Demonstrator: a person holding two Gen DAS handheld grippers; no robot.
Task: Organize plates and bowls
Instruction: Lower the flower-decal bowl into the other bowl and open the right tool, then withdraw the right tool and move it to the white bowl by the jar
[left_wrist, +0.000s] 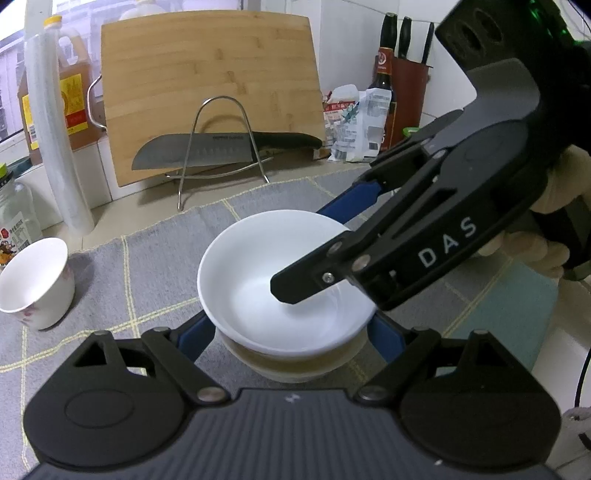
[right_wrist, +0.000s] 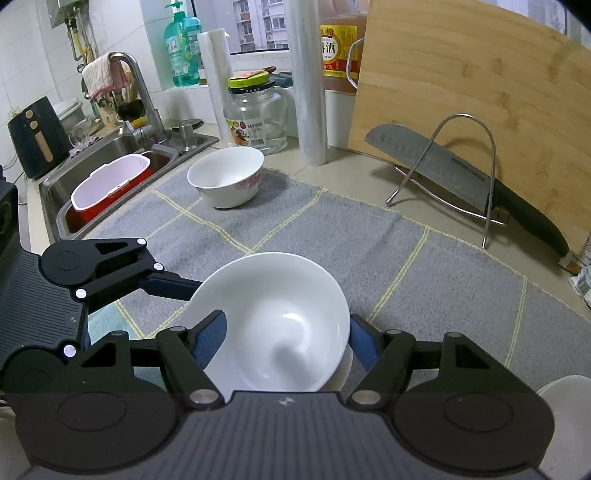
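Note:
A plain white bowl sits nested on top of a cream bowl on the grey checked mat. My right gripper comes in from the right and is shut on the white bowl, one finger inside it and the other outside its far rim. My left gripper has its blue fingers against both sides of the cream bowl, just under the white rim, and is shut on it. In the right wrist view the left gripper's finger meets the stack from the left.
A white bowl with a pink flower print stands on the mat's far left corner. Another white dish shows at the lower right. A knife on a wire rack leans against a cutting board. The sink lies to the left.

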